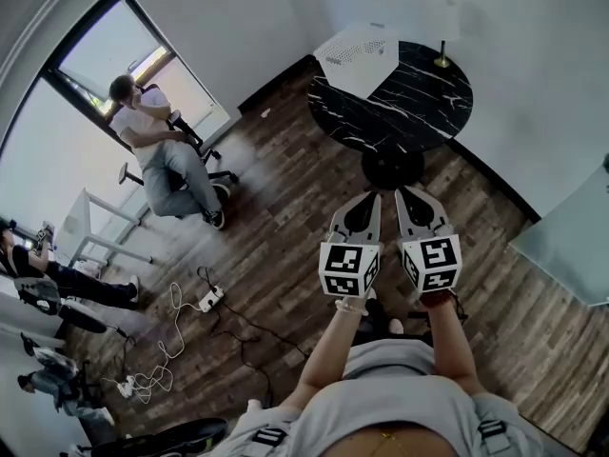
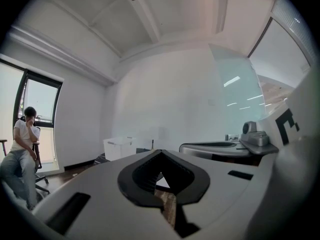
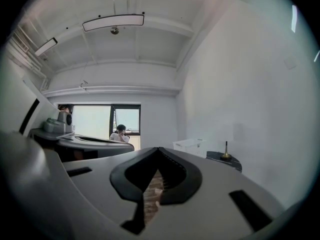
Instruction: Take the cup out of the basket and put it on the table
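White basket [image 1: 357,53] on black marble table [image 1: 419,112] — contents hidden, left tool [image 1: 369,198], right tool [image 1: 407,194] — both closed tight, empty

The head view looks steeply down from high up. Both gripper views face level and forward. All three show the far white basket [image 1: 357,53].

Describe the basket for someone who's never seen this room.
Find the round black marble-patterned table by the white wall. The basket sits at its left edge in the head view: a white, boxy, perforated container, far bulkier than the table's only other item, a slim brass-coloured stand.
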Action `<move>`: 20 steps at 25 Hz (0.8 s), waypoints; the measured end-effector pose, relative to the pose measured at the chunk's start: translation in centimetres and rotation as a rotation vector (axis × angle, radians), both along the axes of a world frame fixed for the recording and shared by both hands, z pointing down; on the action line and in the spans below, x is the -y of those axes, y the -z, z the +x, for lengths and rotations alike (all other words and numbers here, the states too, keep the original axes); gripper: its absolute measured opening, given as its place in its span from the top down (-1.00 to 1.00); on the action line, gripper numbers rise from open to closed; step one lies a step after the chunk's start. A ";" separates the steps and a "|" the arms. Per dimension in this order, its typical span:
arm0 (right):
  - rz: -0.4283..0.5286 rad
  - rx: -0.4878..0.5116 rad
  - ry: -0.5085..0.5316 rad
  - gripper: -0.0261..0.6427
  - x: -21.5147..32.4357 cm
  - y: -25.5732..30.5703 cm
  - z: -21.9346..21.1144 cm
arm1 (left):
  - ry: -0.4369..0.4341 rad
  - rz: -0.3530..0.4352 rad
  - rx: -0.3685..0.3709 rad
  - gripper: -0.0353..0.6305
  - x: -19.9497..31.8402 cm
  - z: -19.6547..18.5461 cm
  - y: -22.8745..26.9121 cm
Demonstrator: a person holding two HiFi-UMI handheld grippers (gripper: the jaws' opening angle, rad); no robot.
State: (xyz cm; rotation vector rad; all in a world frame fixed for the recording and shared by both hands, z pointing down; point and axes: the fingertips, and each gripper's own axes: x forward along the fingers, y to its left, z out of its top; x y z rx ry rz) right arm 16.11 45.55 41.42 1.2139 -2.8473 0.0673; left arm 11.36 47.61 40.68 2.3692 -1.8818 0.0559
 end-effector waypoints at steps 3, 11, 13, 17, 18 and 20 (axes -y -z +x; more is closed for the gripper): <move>-0.001 0.002 -0.024 0.89 2.0 0.2 -0.9 | -0.026 0.004 0.003 0.88 2.2 -0.9 0.3; 0.000 0.004 -0.086 0.89 6.3 0.5 -4.0 | -0.099 0.007 0.003 0.88 6.9 -4.0 0.5; 0.006 0.003 -0.098 0.89 7.2 0.6 -4.7 | -0.115 0.009 0.001 0.88 7.8 -4.7 0.5; 0.022 -0.007 -0.118 0.89 8.5 0.7 -6.0 | -0.146 0.011 0.001 0.88 9.3 -5.9 0.4; 0.025 -0.010 -0.123 0.89 8.7 0.7 -6.2 | -0.154 0.010 0.003 0.88 9.6 -6.1 0.3; 0.030 -0.015 -0.131 0.89 9.1 0.7 -6.8 | -0.166 0.009 0.007 0.88 10.1 -6.6 0.2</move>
